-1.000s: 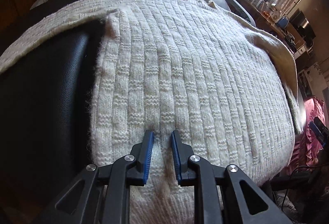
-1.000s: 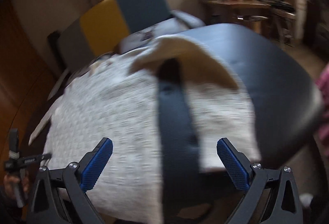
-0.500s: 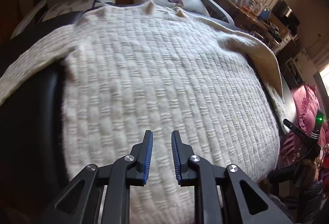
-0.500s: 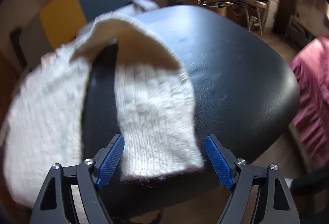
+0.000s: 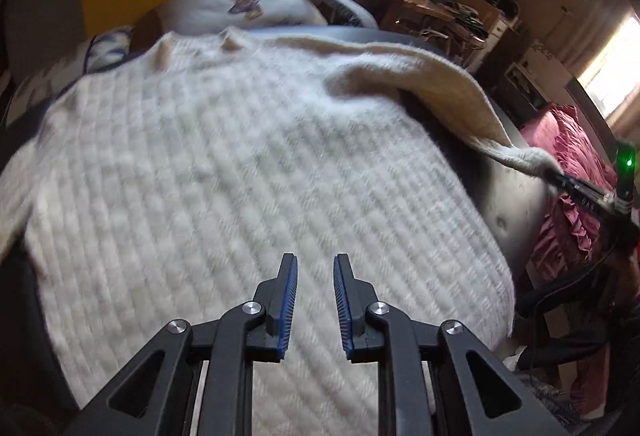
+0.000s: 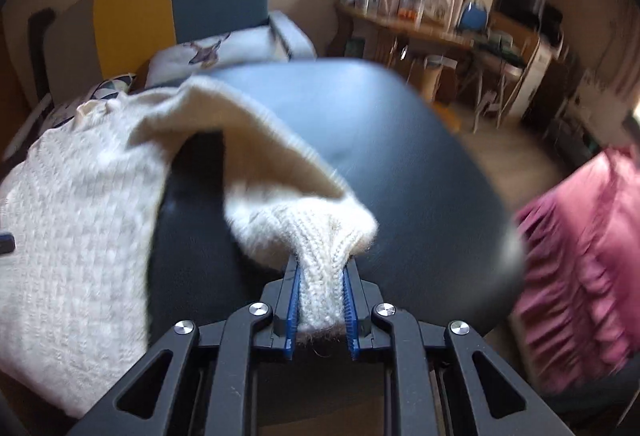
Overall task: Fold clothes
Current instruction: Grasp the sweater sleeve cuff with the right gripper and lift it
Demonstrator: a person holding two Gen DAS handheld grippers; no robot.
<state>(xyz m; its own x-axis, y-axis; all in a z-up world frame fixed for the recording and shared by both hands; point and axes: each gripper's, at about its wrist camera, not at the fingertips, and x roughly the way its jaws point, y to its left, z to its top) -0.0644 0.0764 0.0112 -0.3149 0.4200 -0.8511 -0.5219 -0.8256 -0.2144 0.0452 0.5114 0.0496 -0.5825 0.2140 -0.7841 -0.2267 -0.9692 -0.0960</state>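
A cream knitted sweater [image 5: 224, 172] lies spread on a black padded table [image 6: 400, 156], neckline at the far end. My left gripper [image 5: 314, 264] hovers over its lower body, its pads a narrow gap apart with nothing between them. My right gripper [image 6: 320, 268] is shut on the cuff of the sweater's right sleeve [image 6: 320, 236], which is lifted off the table and arches back to the shoulder. In the left wrist view that sleeve [image 5: 440, 88] stretches right to the right gripper [image 5: 560, 178] at the table's edge.
A magenta ruffled cloth [image 6: 580, 276] hangs just beyond the table's right side. At the far end stand a yellow and blue chair [image 6: 180, 8] and a deer-print cushion [image 6: 224, 48]. A cluttered wooden desk [image 6: 420, 24] lines the back wall.
My right gripper went from wide open to shut on the sleeve cuff and has raised it. The left gripper has swung right over the sweater, its gap unchanged.
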